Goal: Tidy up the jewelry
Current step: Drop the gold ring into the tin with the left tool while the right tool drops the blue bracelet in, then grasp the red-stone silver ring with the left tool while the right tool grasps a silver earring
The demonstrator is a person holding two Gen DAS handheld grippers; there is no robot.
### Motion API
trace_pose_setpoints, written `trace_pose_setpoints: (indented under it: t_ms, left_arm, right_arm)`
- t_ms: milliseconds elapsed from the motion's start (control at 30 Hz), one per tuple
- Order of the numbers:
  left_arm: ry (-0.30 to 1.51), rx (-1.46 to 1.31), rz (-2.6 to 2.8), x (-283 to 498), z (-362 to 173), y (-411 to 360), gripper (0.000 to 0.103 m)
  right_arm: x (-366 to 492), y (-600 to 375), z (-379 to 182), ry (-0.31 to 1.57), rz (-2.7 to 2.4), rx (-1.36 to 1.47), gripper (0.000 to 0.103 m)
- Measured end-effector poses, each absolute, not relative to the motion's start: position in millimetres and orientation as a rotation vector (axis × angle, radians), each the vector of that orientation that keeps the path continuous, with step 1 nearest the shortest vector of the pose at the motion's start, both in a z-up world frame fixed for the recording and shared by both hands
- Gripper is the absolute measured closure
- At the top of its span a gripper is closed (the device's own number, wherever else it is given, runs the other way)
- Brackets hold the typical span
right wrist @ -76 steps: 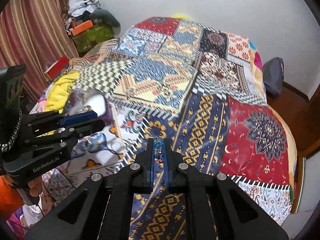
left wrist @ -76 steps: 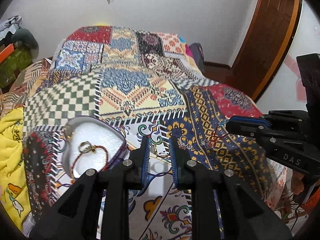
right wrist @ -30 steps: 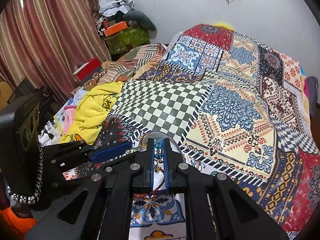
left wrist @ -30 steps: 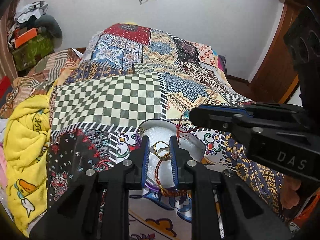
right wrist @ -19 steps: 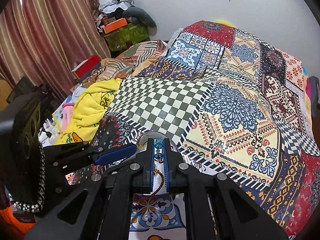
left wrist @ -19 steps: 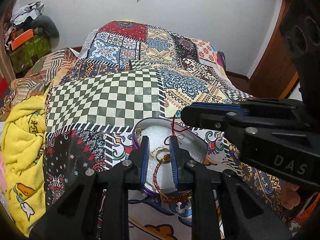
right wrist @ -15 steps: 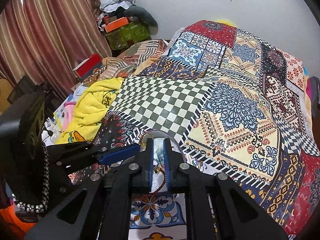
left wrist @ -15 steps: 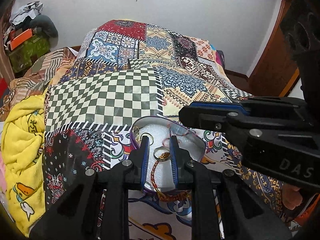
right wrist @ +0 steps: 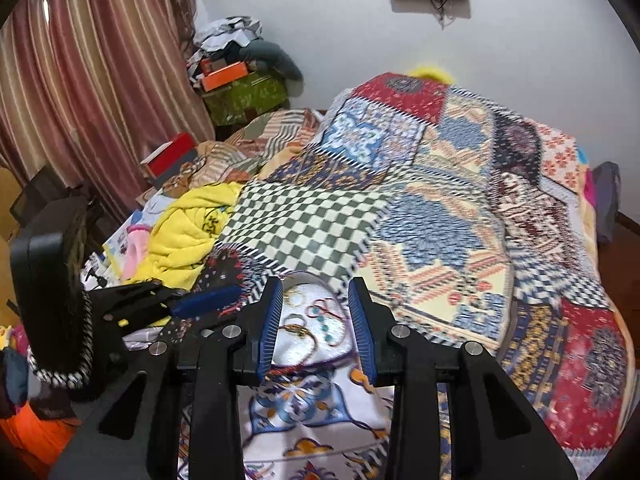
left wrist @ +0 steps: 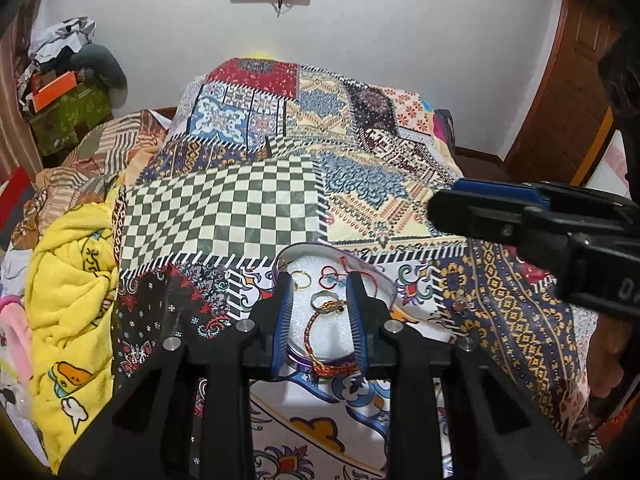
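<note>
A clear heart-shaped tray (left wrist: 382, 280) with white foam lies on the patchwork bedspread. In it are a gold ring (left wrist: 303, 279), a silver ring (left wrist: 320, 300), a red cord bracelet (left wrist: 312, 332) and a red bracelet with blue beads (right wrist: 326, 322). My left gripper (left wrist: 319, 316) is open and empty, its fingers straddling the tray. My right gripper (right wrist: 315, 316) is open and empty just above the tray (right wrist: 316, 280); it also shows at the right of the left wrist view (left wrist: 480, 204). A small stud (left wrist: 460, 304) lies on the bedspread right of the tray.
A yellow towel (left wrist: 72, 280) is bunched at the bed's left edge. Boxes and clothes (right wrist: 240, 84) are piled by the curtain (right wrist: 80, 80). A wooden door (left wrist: 568, 92) stands at the right. The bedspread (left wrist: 240, 208) stretches away behind the tray.
My right gripper opened and let the blue-beaded red bracelet drop into the tray, then drew back to the right. My left gripper stayed open over the tray.
</note>
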State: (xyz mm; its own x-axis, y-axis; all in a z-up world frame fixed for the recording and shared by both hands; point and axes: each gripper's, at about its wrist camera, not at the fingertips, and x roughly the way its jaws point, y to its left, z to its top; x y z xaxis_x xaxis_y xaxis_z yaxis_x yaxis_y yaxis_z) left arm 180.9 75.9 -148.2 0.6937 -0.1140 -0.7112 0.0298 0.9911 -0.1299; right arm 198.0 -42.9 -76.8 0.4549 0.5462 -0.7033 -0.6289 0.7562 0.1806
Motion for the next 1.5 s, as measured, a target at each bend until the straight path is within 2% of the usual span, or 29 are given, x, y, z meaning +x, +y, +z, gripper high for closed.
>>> trace_pose_setpoints:
  t_ms: [267, 567, 967, 1500]
  left_arm:
    - [0.773, -0.083, -0.11, 169.3, -127.6, 54.8, 0.076]
    - [0.811, -0.074, -0.178, 172.2, -133.1, 18.5, 0.074]
    - [0.923, -0.037, -0.278, 192.3, -172.7, -35.4, 0.074]
    - [1.05, -0.028, -0.352, 222.2, -227.3, -62.4, 0.074]
  right_arm:
    - [191.3, -91.2, -68.1, 0.808, 0.61, -0.122, 0.072]
    - [186.1, -145.6, -83.8, 0.862, 0.496, -0.125, 0.072]
    - [183.2, -192.8, -118.9, 0.956, 0.418, -0.113, 0.072]
    - [201.5, -180.8, -174.1, 1.088, 0.485, -0.21, 0.072]
